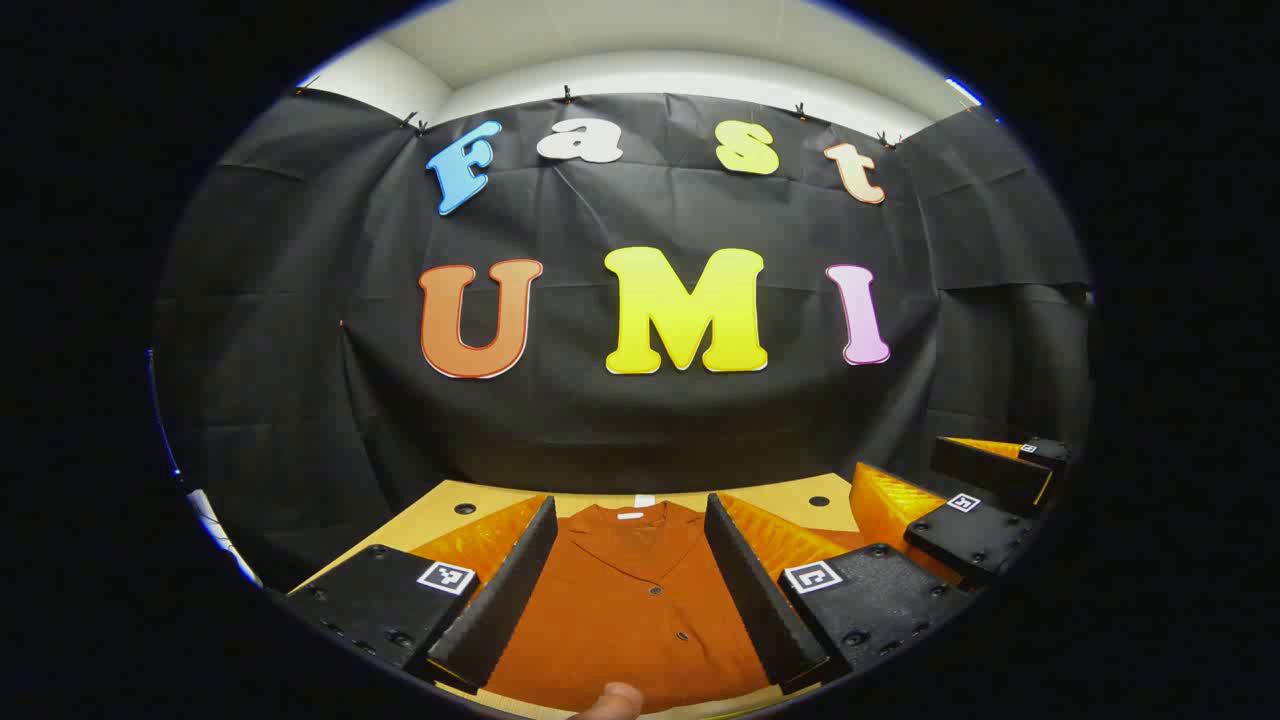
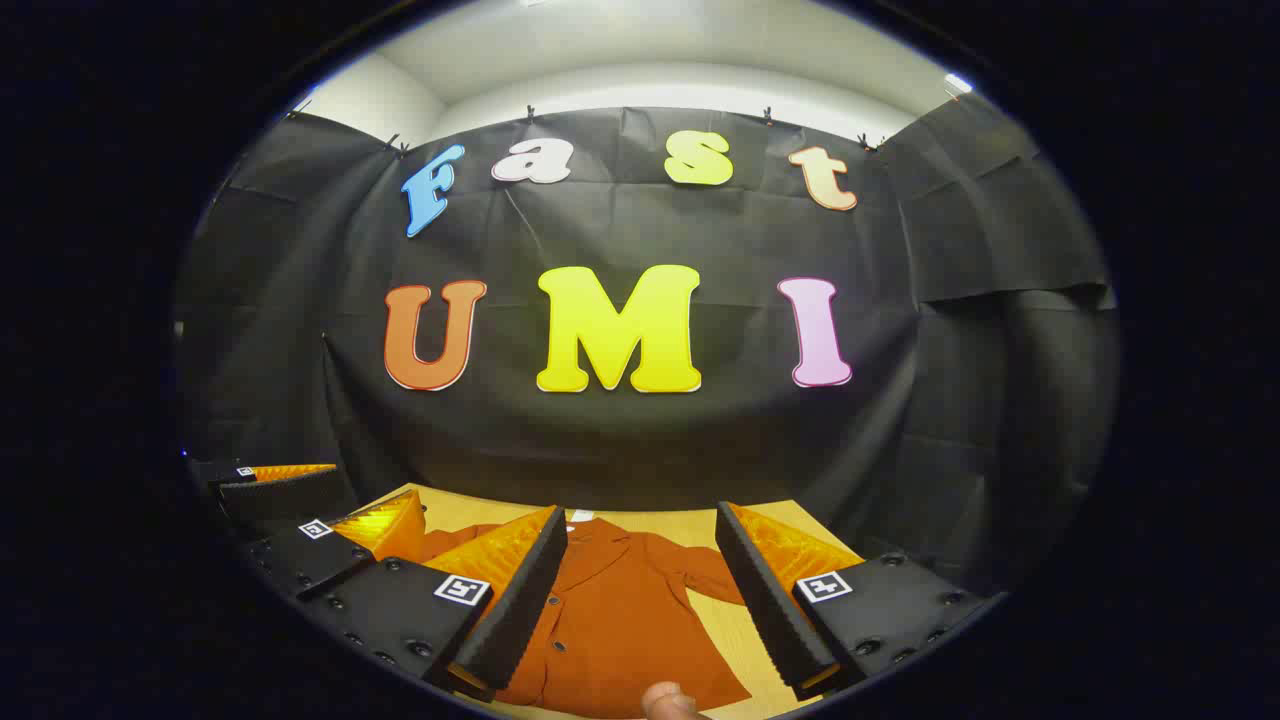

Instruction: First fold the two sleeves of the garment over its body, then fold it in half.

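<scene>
Rust shirt lies flat, collar toward wall, ready for folding. Left gripper and right gripper hover above shirt, fingers apart, nothing grasped.

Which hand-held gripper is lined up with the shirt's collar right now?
The left hand-held gripper: the orange shirt has its collar centred between the fingers. For the right hand-held gripper the collar lies off beside one finger.

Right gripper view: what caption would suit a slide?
Open tool poised above a rust-orange buttoned shirt lying flat on a wooden table.
</scene>
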Motion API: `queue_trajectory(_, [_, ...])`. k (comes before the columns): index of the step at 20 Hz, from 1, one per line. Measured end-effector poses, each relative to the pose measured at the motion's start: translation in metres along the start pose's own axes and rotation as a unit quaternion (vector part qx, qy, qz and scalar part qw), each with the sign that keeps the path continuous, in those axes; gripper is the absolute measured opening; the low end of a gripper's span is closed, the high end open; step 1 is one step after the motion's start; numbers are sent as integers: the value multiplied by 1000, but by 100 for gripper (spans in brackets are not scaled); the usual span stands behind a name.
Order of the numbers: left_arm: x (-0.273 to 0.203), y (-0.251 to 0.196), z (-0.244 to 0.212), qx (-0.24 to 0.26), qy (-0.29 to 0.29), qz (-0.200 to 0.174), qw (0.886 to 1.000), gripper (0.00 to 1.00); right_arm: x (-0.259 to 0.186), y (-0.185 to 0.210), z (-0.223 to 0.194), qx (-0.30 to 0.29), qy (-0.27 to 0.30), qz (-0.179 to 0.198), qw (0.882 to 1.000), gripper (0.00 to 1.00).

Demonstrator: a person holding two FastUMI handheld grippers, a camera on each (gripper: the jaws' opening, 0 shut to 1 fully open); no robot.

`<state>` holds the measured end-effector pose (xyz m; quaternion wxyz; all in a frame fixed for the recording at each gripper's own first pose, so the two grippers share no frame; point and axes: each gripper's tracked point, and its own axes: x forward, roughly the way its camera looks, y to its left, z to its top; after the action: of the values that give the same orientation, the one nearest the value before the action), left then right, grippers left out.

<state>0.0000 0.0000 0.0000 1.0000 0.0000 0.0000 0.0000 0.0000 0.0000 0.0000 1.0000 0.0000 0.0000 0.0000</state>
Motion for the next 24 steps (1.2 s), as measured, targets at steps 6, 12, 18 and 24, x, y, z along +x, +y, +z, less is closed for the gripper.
queue_trajectory(6, [0, 5, 1, -13, -4, 6, 1000, 96, 0, 6, 3, -13, -6, 8, 1000, 93])
queue_trajectory(12, [-5, 6, 2, -13, -10, 5, 1000, 96, -6, 6, 4, -21, -12, 8, 1000, 95])
queue_trajectory(18, [-8, 5, 1, -13, -11, 2, 1000, 96, -10, 5, 6, -18, -16, 4, 1000, 93])
queue_trajectory(24, [-7, 3, 1, -14, -10, -6, 1000, 96, -11, 3, 5, -21, -18, 1, 1000, 95])
